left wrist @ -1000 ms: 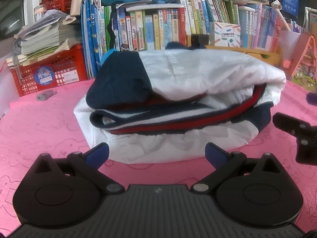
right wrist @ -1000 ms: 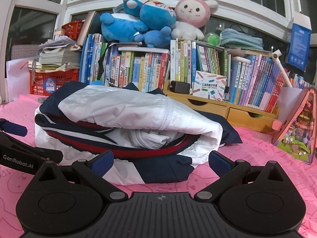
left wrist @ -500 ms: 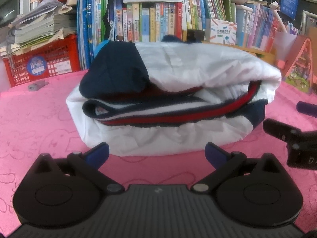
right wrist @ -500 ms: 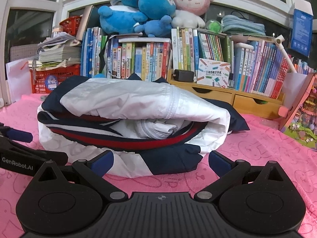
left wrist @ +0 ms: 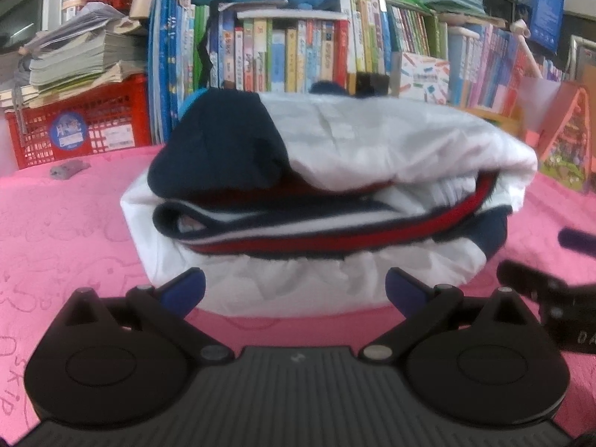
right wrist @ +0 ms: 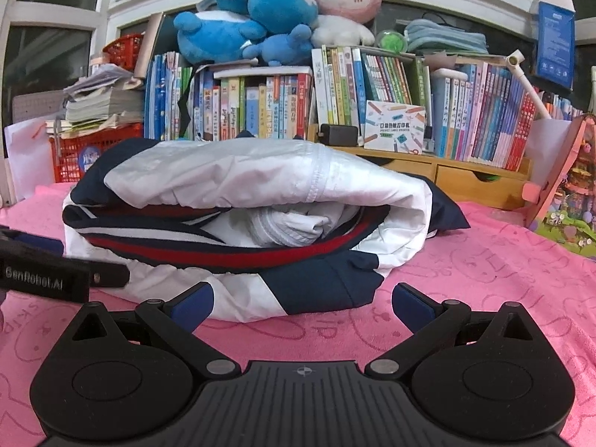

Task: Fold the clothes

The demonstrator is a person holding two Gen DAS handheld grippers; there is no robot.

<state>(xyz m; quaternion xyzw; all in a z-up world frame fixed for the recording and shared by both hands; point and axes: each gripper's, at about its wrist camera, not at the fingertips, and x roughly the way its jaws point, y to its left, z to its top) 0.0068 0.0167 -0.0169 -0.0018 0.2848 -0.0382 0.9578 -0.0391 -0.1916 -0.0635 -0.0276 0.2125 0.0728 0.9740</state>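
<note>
- The folded jacket (left wrist: 327,201), white with navy panels and a red stripe, lies as a thick bundle on the pink cloth (left wrist: 67,223), in front of a row of books (right wrist: 260,108).
- The left gripper (left wrist: 294,290) has its jaws spread wide and holds nothing; its blue-tipped fingers sit low at the near edge of the bundle, the bundle's lower white layer showing between them, though contact cannot be told.
- The right gripper (right wrist: 303,300) is likewise wide open and empty, its fingertips just in front of the jacket's near edge, where a navy panel meets white.
- In the right wrist view the left gripper comes in from the left edge beside the bundle.
- Plush toys (right wrist: 268,11) sit on top of the books.
</note>
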